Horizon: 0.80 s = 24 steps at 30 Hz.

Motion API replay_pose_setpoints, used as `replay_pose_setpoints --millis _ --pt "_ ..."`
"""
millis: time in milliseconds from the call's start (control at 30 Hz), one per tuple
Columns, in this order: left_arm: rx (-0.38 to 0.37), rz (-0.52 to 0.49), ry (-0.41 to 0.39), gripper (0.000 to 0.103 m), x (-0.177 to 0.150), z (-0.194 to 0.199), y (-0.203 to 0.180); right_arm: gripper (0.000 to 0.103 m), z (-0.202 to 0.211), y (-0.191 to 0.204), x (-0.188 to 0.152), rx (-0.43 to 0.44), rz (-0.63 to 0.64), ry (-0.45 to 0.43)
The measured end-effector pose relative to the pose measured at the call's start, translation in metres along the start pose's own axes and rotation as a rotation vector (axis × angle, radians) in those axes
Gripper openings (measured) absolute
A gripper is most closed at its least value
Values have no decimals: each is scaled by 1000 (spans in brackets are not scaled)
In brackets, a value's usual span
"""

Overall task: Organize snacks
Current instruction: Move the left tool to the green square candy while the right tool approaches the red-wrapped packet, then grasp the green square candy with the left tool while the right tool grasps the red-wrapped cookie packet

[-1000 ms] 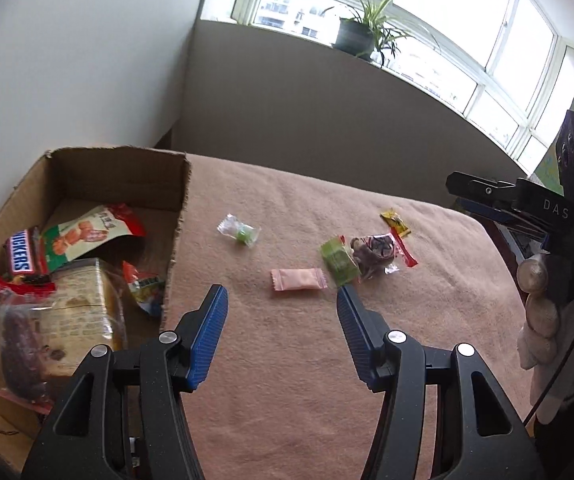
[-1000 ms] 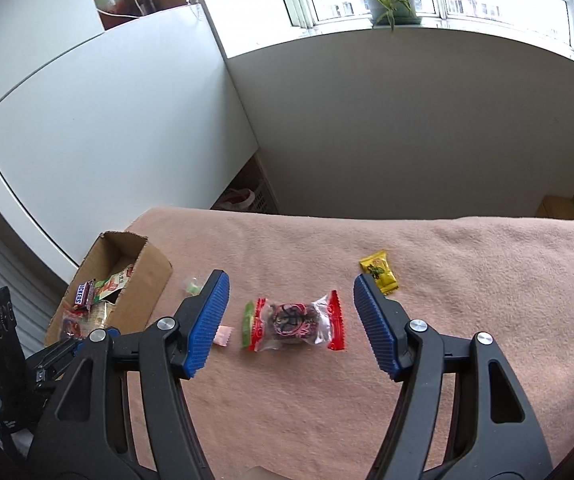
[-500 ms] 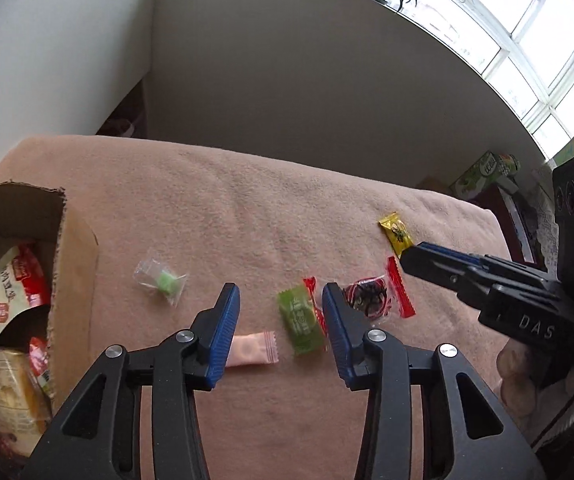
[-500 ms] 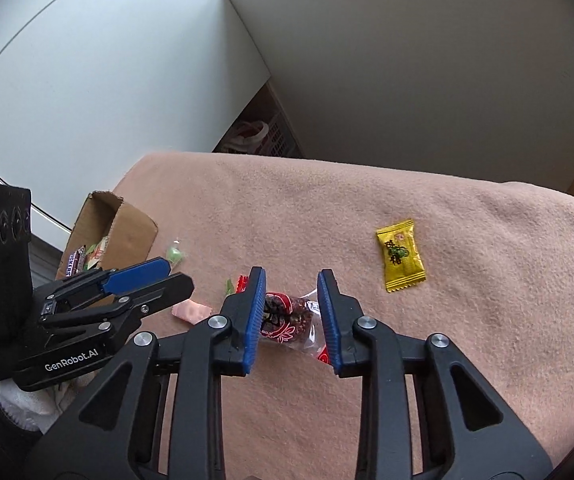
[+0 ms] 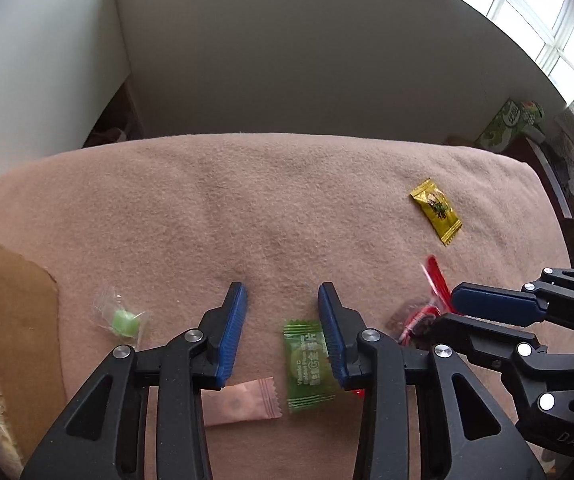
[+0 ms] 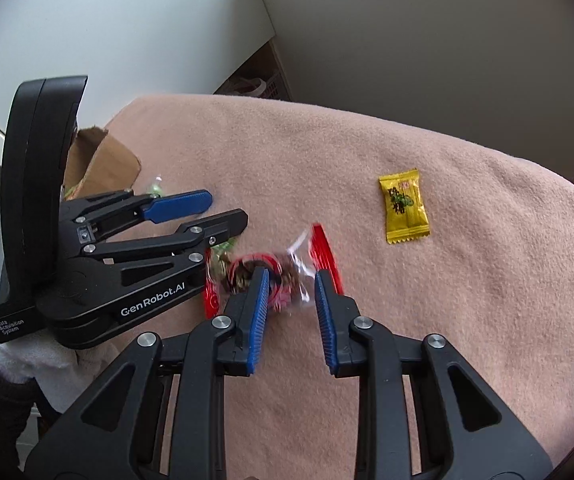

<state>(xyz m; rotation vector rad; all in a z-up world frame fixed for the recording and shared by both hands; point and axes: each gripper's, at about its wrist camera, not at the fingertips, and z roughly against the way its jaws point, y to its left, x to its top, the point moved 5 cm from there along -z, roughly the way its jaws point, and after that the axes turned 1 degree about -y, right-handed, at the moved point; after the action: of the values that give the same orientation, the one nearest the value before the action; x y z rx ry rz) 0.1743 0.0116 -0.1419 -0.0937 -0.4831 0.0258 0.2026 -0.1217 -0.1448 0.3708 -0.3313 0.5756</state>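
My left gripper point(image 5: 283, 332) is open low over the pink cloth point(image 5: 287, 208), with a green sachet point(image 5: 307, 364) beside its right finger and a pink sachet point(image 5: 243, 400) just behind its left finger. My right gripper point(image 6: 289, 300) is open and straddles a clear red-ended snack pack point(image 6: 275, 268), which also shows in the left wrist view point(image 5: 419, 316). A yellow candy point(image 6: 403, 206) lies farther right, also in the left wrist view point(image 5: 435, 210). A clear wrapper with a green sweet point(image 5: 121, 320) lies left. The cardboard box point(image 5: 15, 320) stands at the left edge.
The box holds several snack packs, mostly out of view. The left gripper's body point(image 6: 99, 248) lies close to the left of my right gripper. The cloth's far edge drops off before a grey wall. Green cartons point(image 5: 511, 124) stand on the floor at the right.
Both grippers have dropped toward the cloth and come close together. The left one has moved from the box side to the green sachet. The right one narrowed, then widened slightly around the snack pack.
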Motion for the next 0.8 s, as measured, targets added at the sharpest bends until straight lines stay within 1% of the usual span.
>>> replay_pose_setpoints --millis 100,167,267,367,400,433,467,500,533,600,667,733,800 --pt "17 -42 -2 35 -9 3 -4 25 2 3 -10 -45 40 3" --pt "21 -68 1 35 -21 11 -1 25 8 0 -11 -36 10 -21" --pt "30 -95 -3 35 -34 17 -3 25 18 -3 -2 -7 -42 -69" --pt "14 -79 -18 35 -47 23 2 25 20 -3 12 -45 -90 -100" --pt "4 -65 -22 35 -50 26 5 28 16 -2 16 -40 -103 -91" --pt "-9 -48 -25 35 -52 28 9 37 11 -1 18 -27 -115 -74" --pt "-24 -29 -26 35 -53 31 13 42 7 1 19 -17 -123 -60" --pt "-45 -4 -26 35 -54 34 17 48 3 4 18 -10 -125 -47" --pt "-67 23 -24 35 -56 39 26 50 1 6 17 -3 -125 -37" --pt "-107 57 -17 35 -56 45 37 51 -2 6 14 -2 -124 -24" --pt "-140 58 12 35 -58 47 38 51 -6 7 13 -21 -129 -8" --pt "-129 8 12 35 -64 51 38 52 -13 6 11 -34 -136 9" --pt "-101 -64 30 36 -69 50 31 52 -18 4 11 -42 -142 22"
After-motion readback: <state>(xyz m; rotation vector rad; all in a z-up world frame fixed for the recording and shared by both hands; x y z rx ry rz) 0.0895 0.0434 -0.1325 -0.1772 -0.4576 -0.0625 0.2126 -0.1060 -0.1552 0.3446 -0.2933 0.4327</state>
